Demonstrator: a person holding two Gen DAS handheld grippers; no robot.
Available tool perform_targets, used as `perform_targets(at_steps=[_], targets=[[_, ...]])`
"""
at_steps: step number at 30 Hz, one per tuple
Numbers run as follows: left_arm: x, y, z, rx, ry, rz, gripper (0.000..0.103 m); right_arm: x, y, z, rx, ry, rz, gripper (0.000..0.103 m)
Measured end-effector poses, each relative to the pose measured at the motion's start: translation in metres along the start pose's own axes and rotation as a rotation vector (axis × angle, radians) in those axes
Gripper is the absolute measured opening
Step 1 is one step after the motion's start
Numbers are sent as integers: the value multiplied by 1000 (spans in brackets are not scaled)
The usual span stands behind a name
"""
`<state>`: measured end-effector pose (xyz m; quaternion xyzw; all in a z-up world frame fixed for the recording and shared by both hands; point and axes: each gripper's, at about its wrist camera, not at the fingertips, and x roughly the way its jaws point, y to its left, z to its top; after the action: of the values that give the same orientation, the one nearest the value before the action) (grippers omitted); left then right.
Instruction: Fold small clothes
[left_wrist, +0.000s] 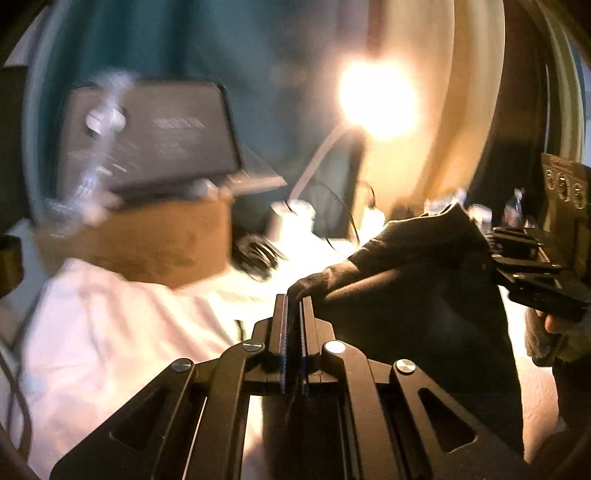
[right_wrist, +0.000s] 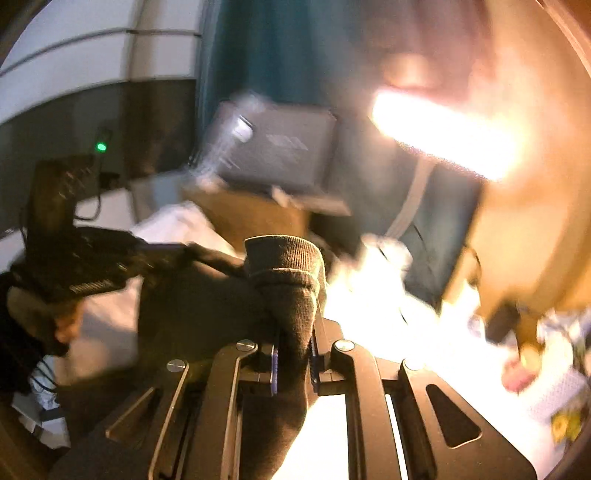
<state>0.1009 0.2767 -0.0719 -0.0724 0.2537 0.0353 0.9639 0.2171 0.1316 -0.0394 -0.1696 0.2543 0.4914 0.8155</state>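
A small dark garment (left_wrist: 424, 306) with a ribbed cuff (right_wrist: 284, 258) hangs in the air, stretched between my two grippers. My left gripper (left_wrist: 294, 306) is shut on one edge of it. My right gripper (right_wrist: 295, 347) is shut on a bunched part below the cuff. In the left wrist view the right gripper (left_wrist: 491, 240) holds the cloth at the right. In the right wrist view the left gripper (right_wrist: 177, 251) holds it at the left. Both views are blurred.
A white cloth-covered surface (left_wrist: 110, 332) lies below. Behind it stand a brown cardboard box (left_wrist: 140, 240), a dark laptop-like box (left_wrist: 155, 140), black cables (left_wrist: 258, 254) and a bright lamp (left_wrist: 376, 96). A teal curtain (right_wrist: 266, 48) hangs at the back.
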Motion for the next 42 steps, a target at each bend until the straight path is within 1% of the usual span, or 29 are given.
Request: perform_targets(at_steps=[2, 5, 6, 8, 10, 11, 12, 13, 15, 17, 19, 20, 21, 22, 24, 25, 29, 31, 32, 33, 34, 37, 38, 40, 41, 42], targets=[[32, -6, -3, 29, 63, -28, 3, 15, -16, -16, 35, 52, -21, 13], [69, -12, -8, 36, 153, -58, 4, 34, -32, -40, 64, 123, -49, 13], [79, -11, -10, 30, 181, -62, 6, 40, -37, -48, 82, 147, -52, 13], [97, -8, -14, 1, 255, -75, 7, 48, -43, -58, 105, 174, -52, 13], [105, -7, -17, -9, 295, -52, 7, 53, -50, -65, 130, 196, -48, 13], [103, -6, -18, -13, 302, -48, 8, 56, -52, -69, 143, 209, -44, 13], [102, -4, -20, -23, 313, -50, 19, 58, -54, -73, 152, 219, -41, 13], [102, 0, -21, -38, 327, -44, 43, 60, -54, -75, 160, 225, -39, 13], [98, 7, -23, -65, 331, -41, 66, 65, -55, -80, 175, 240, -33, 13], [96, 10, -24, -92, 344, -95, 66, 66, -57, -81, 186, 238, -31, 13], [99, 8, -24, -83, 360, -127, 66, 62, -58, -82, 199, 232, -34, 13], [104, 6, -26, -76, 389, -142, 66, 59, -59, -82, 202, 226, -39, 13], [105, 4, -27, -71, 399, -143, 66, 56, -59, -81, 204, 221, -44, 13], [102, 3, -26, -68, 387, -139, 66, 51, -59, -82, 207, 215, -51, 13], [94, 5, -20, -86, 363, -170, 66, 40, -62, -85, 223, 207, -63, 13], [90, 7, -16, -89, 346, -171, 66, 38, -62, -86, 228, 205, -66, 13], [84, 18, 3, -78, 294, -130, 66, 28, -62, -93, 242, 199, -78, 13], [90, 16, 12, -36, 267, -120, 65, 27, -62, -94, 246, 197, -80, 13], [98, 13, 15, -11, 270, -116, 62, 26, -63, -95, 250, 195, -80, 13], [105, 11, 16, 1, 290, -122, 48, 26, -63, -95, 252, 193, -79, 13], [114, 7, 16, 16, 324, -137, 44, 25, -63, -95, 253, 192, -78, 13], [126, -8, 11, 66, 374, -175, 44, 25, -66, -95, 259, 190, -73, 13], [132, -14, 6, 87, 409, -180, 44, 26, -66, -95, 260, 189, -71, 13], [140, -19, -2, 105, 451, -178, 44, 27, -67, -95, 263, 188, -66, 13], [146, -20, -8, 112, 470, -165, 44, 28, -68, -95, 265, 187, -63, 13], [145, -21, -9, 130, 443, -163, 44, 28, -68, -94, 266, 187, -62, 13]])
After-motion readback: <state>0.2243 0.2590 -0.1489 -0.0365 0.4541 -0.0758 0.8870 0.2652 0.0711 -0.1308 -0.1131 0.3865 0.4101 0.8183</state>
